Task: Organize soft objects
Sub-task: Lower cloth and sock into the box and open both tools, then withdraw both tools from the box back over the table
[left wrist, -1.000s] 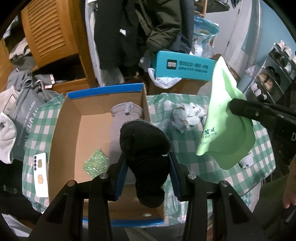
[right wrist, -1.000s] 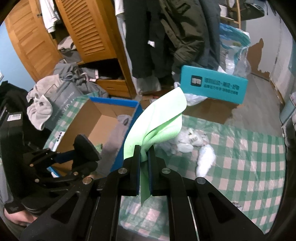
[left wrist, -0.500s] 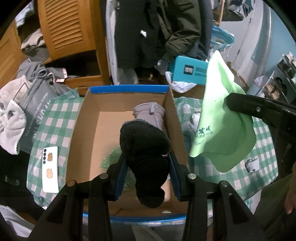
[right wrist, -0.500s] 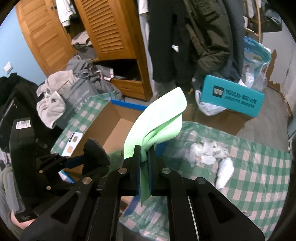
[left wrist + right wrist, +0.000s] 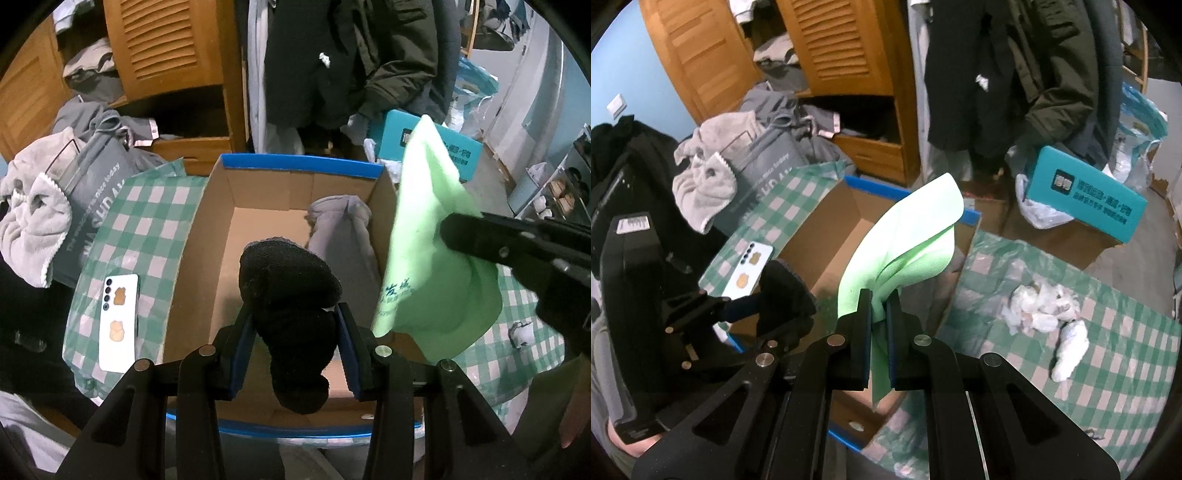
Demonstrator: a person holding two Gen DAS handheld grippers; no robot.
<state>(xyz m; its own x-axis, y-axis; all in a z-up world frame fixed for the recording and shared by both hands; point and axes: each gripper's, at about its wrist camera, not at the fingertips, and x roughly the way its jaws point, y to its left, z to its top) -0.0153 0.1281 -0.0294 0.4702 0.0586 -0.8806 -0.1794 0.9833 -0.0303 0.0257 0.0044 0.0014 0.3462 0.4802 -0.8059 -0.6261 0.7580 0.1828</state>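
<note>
Now over the box, both my hands loaded.
My left gripper [image 5: 293,343], pinching a black sock [image 5: 291,295], has slid from the rim to above the cardboard box [image 5: 199,258]; my right gripper [image 5: 878,325], clamped tight on a green cloth [image 5: 905,243], has followed alongside. Dropping them beside the grey sock [image 5: 341,232] looks next.
</note>
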